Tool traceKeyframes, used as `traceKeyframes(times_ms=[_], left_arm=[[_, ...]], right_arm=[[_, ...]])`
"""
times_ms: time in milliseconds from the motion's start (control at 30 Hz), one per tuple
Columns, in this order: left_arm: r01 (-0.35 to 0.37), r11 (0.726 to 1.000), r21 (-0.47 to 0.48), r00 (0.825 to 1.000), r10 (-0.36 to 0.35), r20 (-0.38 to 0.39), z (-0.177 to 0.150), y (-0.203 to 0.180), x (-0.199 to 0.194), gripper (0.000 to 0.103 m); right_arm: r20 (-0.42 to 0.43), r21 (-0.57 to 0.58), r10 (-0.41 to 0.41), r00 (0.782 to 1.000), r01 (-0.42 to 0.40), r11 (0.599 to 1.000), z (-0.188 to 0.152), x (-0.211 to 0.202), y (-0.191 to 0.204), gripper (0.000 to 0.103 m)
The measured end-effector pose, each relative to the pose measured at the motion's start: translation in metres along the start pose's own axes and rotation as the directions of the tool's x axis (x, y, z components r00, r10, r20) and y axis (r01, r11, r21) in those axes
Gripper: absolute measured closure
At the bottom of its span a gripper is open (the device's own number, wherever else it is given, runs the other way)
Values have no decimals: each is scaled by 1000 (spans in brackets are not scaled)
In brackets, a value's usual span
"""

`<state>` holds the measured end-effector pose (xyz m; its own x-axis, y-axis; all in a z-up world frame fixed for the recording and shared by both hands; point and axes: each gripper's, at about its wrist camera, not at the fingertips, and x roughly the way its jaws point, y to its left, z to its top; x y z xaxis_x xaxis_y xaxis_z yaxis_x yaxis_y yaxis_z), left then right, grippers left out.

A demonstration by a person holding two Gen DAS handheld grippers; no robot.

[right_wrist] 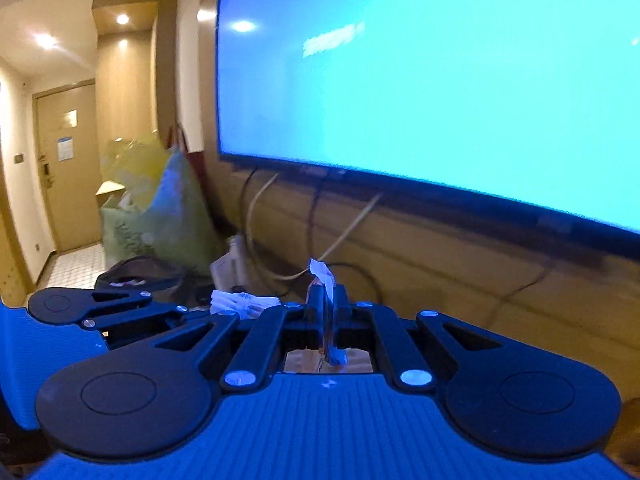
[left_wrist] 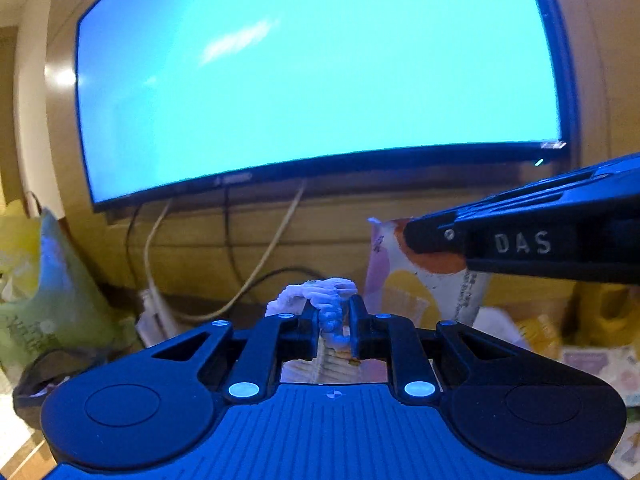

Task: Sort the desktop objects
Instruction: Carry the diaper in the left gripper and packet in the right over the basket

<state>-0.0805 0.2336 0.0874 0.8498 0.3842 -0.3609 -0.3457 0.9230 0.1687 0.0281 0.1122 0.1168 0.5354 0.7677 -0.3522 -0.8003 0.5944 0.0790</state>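
In the left wrist view my left gripper (left_wrist: 333, 312) is shut on a crumpled white tissue (left_wrist: 320, 292), which bulges out above its fingertips. My right gripper (left_wrist: 416, 236) reaches in from the right, level with it, and pinches the top of a white, orange and yellow snack packet (left_wrist: 404, 284) that hangs below it. The right wrist view shows the same packet edge-on, a thin strip (right_wrist: 320, 270) clamped between the shut fingers. The tissue (right_wrist: 244, 304) shows just to their left. Both grippers are held up in the air in front of a television.
A large lit cyan television (left_wrist: 320, 60) fills the wall ahead, with cables (left_wrist: 276, 240) hanging under it to a power strip (left_wrist: 154, 312). A green bag (left_wrist: 52, 292) and a dark bin (right_wrist: 136, 276) stand at the left. Yellow packets and boxes (left_wrist: 600, 320) lie low right.
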Motion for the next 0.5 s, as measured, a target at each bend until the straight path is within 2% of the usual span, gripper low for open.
traceKeyframes(times_ms=[133, 233, 400, 467, 500], left_arm=[[2, 1000, -7, 998, -3, -61, -18, 19, 23, 89], [23, 1000, -11, 994, -24, -109, -29, 23, 49, 85], [39, 999, -29, 980, -44, -192, -47, 28, 85, 84], [41, 998, -37, 975, -49, -216, -52, 29, 96, 83], [42, 998, -38, 972, -49, -229, -53, 29, 101, 79]], right_arm=[[-76, 43, 41, 996, -38, 998, -10, 41, 10, 98], [-153, 59, 30, 988, -22, 998, -25, 70, 10, 98], [-254, -31, -110, 961, 105, 994, -46, 104, 10, 97], [-310, -54, -144, 940, 134, 989, -51, 115, 8, 93], [-338, -67, -161, 927, 147, 987, -55, 120, 8, 92]])
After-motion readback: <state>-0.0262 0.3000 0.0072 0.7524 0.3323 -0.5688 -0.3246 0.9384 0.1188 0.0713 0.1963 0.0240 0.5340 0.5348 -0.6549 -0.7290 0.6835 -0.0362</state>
